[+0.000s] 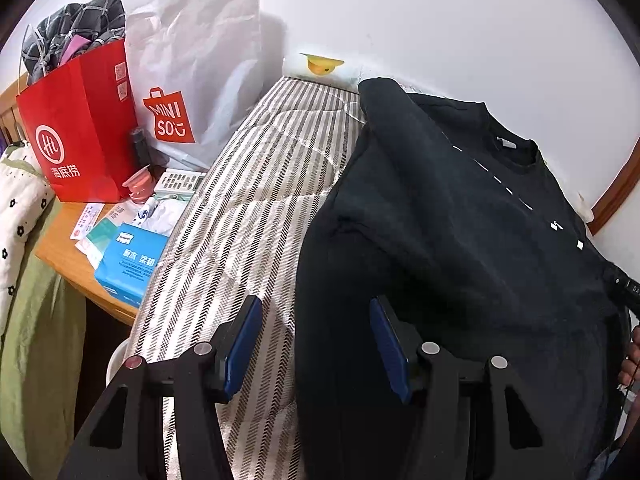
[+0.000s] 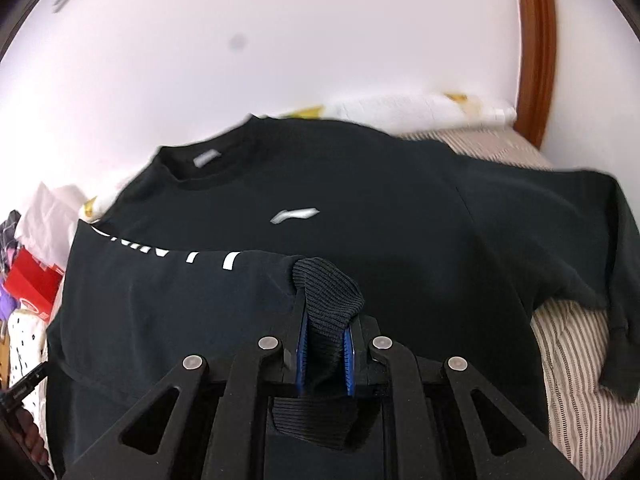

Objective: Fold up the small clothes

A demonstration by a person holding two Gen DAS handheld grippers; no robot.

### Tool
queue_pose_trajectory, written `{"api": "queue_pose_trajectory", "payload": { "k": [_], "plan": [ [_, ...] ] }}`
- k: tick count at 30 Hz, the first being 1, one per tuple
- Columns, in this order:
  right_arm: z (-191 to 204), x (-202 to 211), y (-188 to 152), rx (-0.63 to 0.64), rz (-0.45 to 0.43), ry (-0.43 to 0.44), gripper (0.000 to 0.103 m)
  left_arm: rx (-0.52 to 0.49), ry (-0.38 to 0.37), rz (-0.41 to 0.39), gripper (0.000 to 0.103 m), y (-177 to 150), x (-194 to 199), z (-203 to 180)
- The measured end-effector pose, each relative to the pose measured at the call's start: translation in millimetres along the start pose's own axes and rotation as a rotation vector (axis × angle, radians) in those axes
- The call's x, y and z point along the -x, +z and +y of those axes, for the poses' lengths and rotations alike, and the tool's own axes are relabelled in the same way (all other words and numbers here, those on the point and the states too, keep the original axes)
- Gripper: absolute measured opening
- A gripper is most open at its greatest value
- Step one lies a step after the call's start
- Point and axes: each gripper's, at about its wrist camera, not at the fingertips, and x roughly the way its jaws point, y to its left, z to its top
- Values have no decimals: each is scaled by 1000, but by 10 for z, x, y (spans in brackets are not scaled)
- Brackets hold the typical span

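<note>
A black sweatshirt lies front up on the striped bed, collar toward the wall. Its left sleeve is folded across the chest. My left gripper is open and empty, hovering over the shirt's left edge near the hem. In the right wrist view the same sweatshirt shows a white logo. My right gripper is shut on the ribbed black cuff of the folded sleeve, held over the middle of the shirt. The other sleeve spreads out to the right.
A wooden nightstand left of the bed carries a red paper bag, a white Miniso bag, a remote and a blue tissue pack. A white wall runs behind the bed; a wooden frame stands at the right.
</note>
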Motion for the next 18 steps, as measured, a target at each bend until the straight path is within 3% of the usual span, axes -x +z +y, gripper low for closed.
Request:
{"api": "queue_pose_trajectory", "payload": {
  "k": [4,6,9,12,18],
  "plan": [
    [-5,-73,-22,15,36,-35,19,-2,-5,-1,53,13,-4,-11],
    [27,-35,-37,42,42,-101,29,-12,-2,-6,53,31,6,-15],
    [82,143,-11,68,4,-160,31,-31,7,-28,53,76,32,-11],
    [473,224,196,163,-26,-105,50,-38,24,-29,53,123,5,-11],
    [1676,-243,527,310,9,86,52,-85,69,-15,52,176,-98,-6]
  ]
}}
